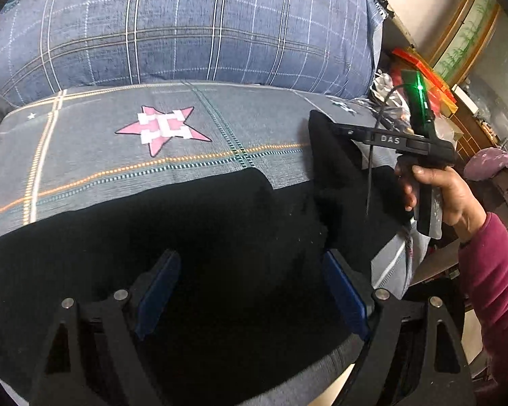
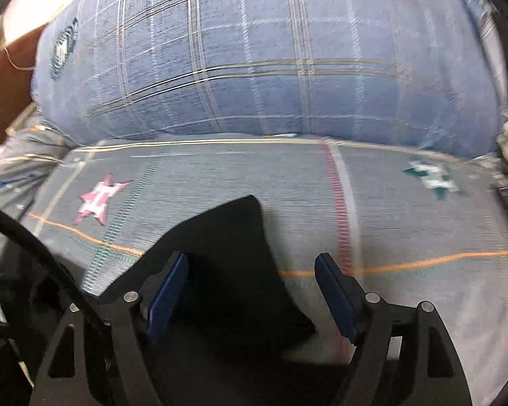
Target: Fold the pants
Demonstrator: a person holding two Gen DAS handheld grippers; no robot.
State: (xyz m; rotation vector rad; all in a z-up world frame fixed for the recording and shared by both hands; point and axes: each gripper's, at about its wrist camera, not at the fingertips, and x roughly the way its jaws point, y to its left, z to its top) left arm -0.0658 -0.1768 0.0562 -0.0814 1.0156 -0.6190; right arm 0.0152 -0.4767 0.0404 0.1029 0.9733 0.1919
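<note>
Black pants [image 1: 203,237] lie on a grey patterned bed sheet [image 1: 118,155]. My left gripper [image 1: 250,270] is open just above the black cloth, blue pads [image 1: 159,291] wide apart with nothing between them. In the left wrist view the right gripper's body [image 1: 420,142], held in a hand, hovers over the right end of the pants, where the cloth is raised; its fingers are hidden there. In the right wrist view my right gripper [image 2: 250,280] is open, and a pointed corner of the black pants [image 2: 230,264] lies between and below its pads.
A big blue plaid pillow [image 1: 186,23] stands along the back of the bed, also in the right wrist view [image 2: 254,50]. A pink star [image 1: 162,128] is printed on the sheet. Cluttered shelves with red items [image 1: 423,71] stand at the right beyond the bed edge.
</note>
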